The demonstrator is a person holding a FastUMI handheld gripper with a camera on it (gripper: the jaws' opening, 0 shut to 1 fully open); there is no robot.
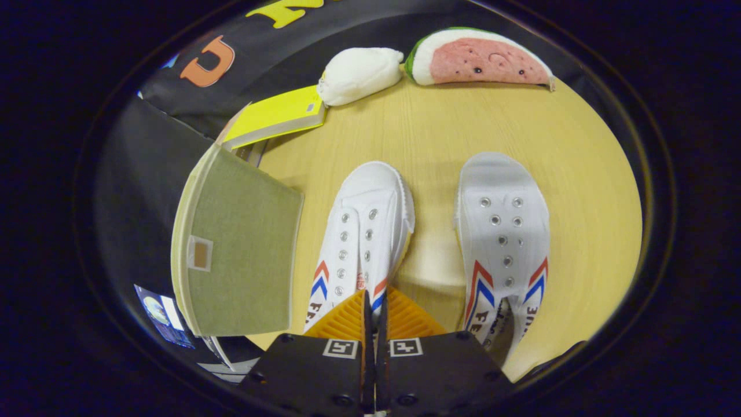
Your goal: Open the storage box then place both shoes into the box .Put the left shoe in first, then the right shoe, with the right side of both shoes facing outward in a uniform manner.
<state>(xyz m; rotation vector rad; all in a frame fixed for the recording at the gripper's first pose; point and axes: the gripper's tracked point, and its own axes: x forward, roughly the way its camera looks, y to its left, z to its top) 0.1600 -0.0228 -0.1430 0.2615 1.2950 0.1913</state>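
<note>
Looking forward along the hand-held gripper [375,301], we see its two fingers pressed nearly together, with only a thin slit between them. They sit over the heel end of the left shoe [362,243], and a sliver of that shoe's side shows in the slit; we cannot tell whether the fingers actually pinch the fabric or merely hang above it.

Both shoes are white canvas with metal eyelets, no laces and red and blue chevron stripes near the heel. They lie on the pale wooden counter [584,191] with their toes pointing away from us. The left shoe leans a little onto its side. The right shoe [505,237] lies beside it, apart from it, with a strip of bare counter between them, and its opening faces up.

Beside the left shoe, on the side away from the right shoe, stands the storage box [240,255], covered in olive-green cloth with a pale rim and a small square tag on the face toward us. We cannot tell whether it is open.

Beyond the box a yellow book [277,114] rests on other books at the counter's far edge. Just past it lies a white plush toy [358,74], and next to that a watermelon-slice pouch [480,58], close by the booth's black wall.
</note>
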